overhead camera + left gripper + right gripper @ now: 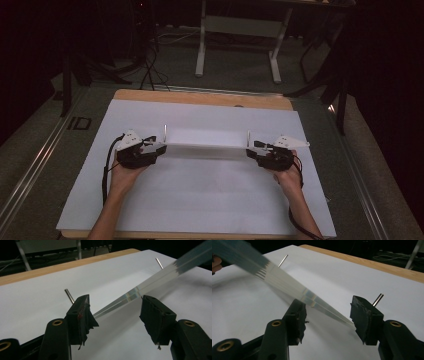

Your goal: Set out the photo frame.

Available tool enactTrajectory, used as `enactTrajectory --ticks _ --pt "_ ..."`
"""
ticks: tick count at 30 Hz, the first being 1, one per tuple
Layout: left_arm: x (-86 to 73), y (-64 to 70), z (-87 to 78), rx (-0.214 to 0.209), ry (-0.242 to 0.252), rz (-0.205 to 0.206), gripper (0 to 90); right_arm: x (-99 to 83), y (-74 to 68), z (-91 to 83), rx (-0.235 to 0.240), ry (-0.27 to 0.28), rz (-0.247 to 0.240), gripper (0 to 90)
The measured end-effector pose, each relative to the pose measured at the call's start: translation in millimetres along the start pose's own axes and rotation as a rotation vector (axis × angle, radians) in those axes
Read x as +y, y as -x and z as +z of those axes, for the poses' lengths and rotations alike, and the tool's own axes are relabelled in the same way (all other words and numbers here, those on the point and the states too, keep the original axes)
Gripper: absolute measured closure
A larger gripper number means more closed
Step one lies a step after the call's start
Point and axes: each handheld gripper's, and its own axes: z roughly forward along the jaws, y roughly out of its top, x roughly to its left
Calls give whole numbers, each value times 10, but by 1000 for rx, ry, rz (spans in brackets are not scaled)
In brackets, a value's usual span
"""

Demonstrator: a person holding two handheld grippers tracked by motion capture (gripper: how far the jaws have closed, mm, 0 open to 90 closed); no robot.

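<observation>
A clear panel (205, 142) stands on edge across the middle of the white sheet (200, 200) that covers the bench (200, 97), running between two thin metal pins, one (165, 131) at its left end and one (248, 137) at its right. The left gripper (159, 146) sits at the panel's left end and the right gripper (251, 148) at its right end, each in a hand (125, 175) coming up from the near edge. In the left gripper view the jaws are wide apart, the panel's edge (140, 288) running between them without touching either pad, and a pin (69, 295) rises just behind one jaw. The right gripper view shows the same: jaws spread, the panel (312, 298) passing between them, a pin (377, 300) just behind one jaw. Beyond the far edge stand a white table frame (237, 30) and dark stand legs with cables (150, 65) on the grey floor.
</observation>
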Motion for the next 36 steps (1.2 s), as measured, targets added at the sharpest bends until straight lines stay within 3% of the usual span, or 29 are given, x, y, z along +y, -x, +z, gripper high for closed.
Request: enactTrajectory --ticks 4,7,17,36 --pt "25 18 49 -7 0 12 402 1 1 2 -1 3 2 465" --pt "33 26 72 -8 12 -2 392 9 6 5 -4 3 7 465" --pt "50 31 107 22 46 -9 393 50 15 26 -28 16 21 475" --pt "139 -5 248 77 45 -9 396 140 47 96 -100 22 -17 520"
